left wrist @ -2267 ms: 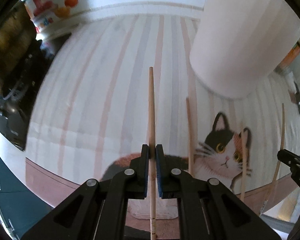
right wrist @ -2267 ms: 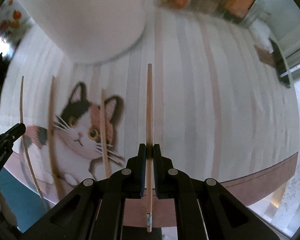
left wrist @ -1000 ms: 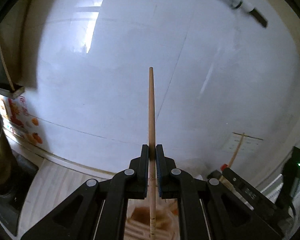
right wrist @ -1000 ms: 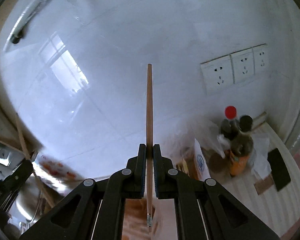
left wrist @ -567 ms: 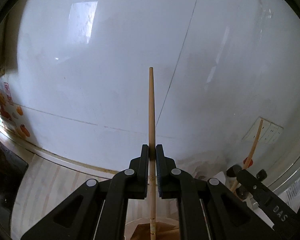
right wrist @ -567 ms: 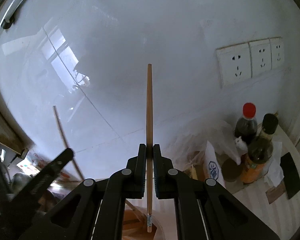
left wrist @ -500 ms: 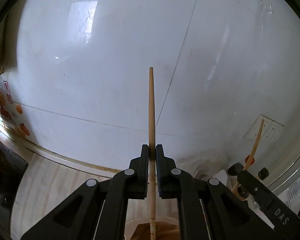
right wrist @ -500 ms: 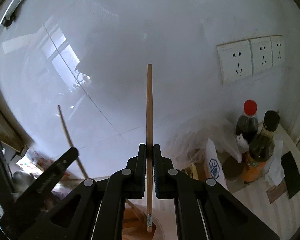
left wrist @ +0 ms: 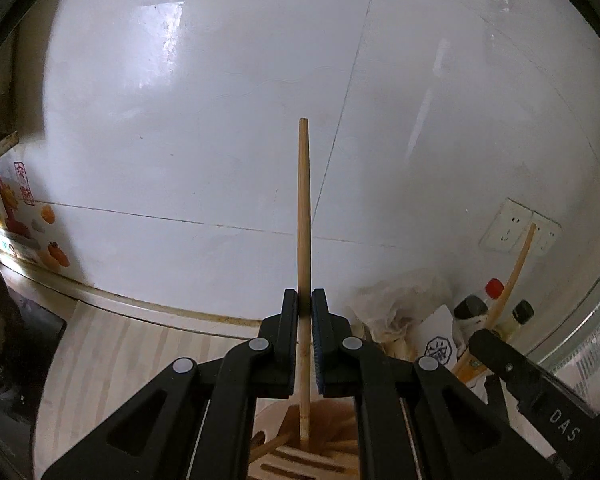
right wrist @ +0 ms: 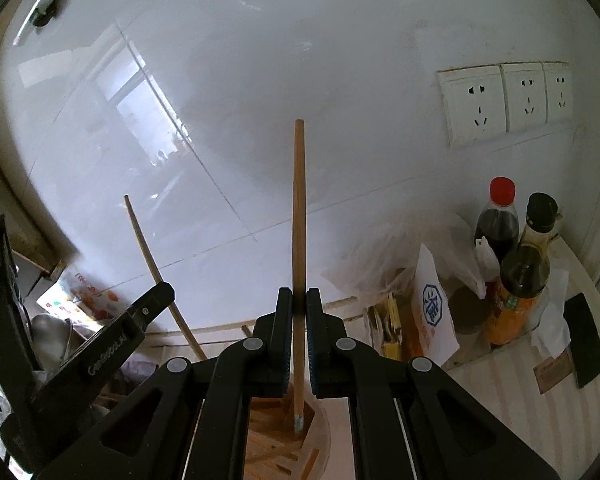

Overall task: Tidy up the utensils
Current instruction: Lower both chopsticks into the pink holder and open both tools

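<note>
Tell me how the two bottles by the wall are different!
The left bottle has a red cap and very dark liquid; the right bottle has a black cap and an orange label. The right bottle looks bigger and nearer the camera. Both stand upright, close together, on the counter.

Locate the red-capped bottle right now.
In the right wrist view, the red-capped bottle stands at right against the tiled wall, below the wall sockets and beside the black-capped bottle.

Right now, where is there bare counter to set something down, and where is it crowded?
Bare striped counter lies left of the left gripper. More lies right of the right gripper, before the black phone. The bottles and bags crowd the back.
</note>
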Action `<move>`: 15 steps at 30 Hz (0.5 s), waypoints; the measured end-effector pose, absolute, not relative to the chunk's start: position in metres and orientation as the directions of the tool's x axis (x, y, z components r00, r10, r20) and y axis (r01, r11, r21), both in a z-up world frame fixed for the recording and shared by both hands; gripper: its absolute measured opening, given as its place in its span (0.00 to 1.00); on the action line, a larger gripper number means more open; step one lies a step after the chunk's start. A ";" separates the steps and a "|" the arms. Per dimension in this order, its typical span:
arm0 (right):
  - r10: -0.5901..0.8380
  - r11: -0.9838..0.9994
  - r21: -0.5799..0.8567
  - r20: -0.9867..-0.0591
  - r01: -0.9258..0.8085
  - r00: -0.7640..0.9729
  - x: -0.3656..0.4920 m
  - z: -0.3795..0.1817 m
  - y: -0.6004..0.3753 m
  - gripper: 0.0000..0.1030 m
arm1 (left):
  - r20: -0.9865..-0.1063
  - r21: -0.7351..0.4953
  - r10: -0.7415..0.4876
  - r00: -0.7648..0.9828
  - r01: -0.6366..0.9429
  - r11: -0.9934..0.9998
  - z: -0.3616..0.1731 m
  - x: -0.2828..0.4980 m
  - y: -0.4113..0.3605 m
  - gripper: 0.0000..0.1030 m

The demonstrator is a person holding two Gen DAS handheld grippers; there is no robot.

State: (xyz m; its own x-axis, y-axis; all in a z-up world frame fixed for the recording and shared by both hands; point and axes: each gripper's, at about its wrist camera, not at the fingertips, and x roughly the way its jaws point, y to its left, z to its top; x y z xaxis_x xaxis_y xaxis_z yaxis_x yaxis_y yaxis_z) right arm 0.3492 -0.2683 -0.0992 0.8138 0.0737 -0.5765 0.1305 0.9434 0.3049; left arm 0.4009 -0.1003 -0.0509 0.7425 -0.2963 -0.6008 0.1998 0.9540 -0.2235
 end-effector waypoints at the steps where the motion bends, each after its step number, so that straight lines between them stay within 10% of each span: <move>1: 0.075 0.945 0.300 -0.579 0.126 0.812 0.347 -0.099 -0.267 0.07 | -0.602 -0.223 -0.296 0.742 0.199 0.954 -0.051 0.400 -0.099 0.04; 10: 0.121 0.957 0.276 -0.654 0.086 0.747 0.350 -0.104 -0.259 0.07 | -0.641 -0.199 -0.311 0.702 0.239 0.950 -0.040 0.377 -0.094 0.09; 15: 0.159 0.951 0.299 -0.684 0.075 0.712 0.346 -0.102 -0.262 0.23 | -0.595 -0.169 -0.242 0.767 0.175 0.970 -0.006 0.346 -0.071 0.87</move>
State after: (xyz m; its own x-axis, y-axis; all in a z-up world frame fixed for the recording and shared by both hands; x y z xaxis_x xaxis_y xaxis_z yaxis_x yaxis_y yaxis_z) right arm 0.3455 -0.2615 -0.1019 0.7117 0.1593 -0.6842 0.0746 0.9513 0.2991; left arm 0.3463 -0.0708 -0.0056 0.7666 -0.2417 -0.5949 0.1748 0.9700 -0.1689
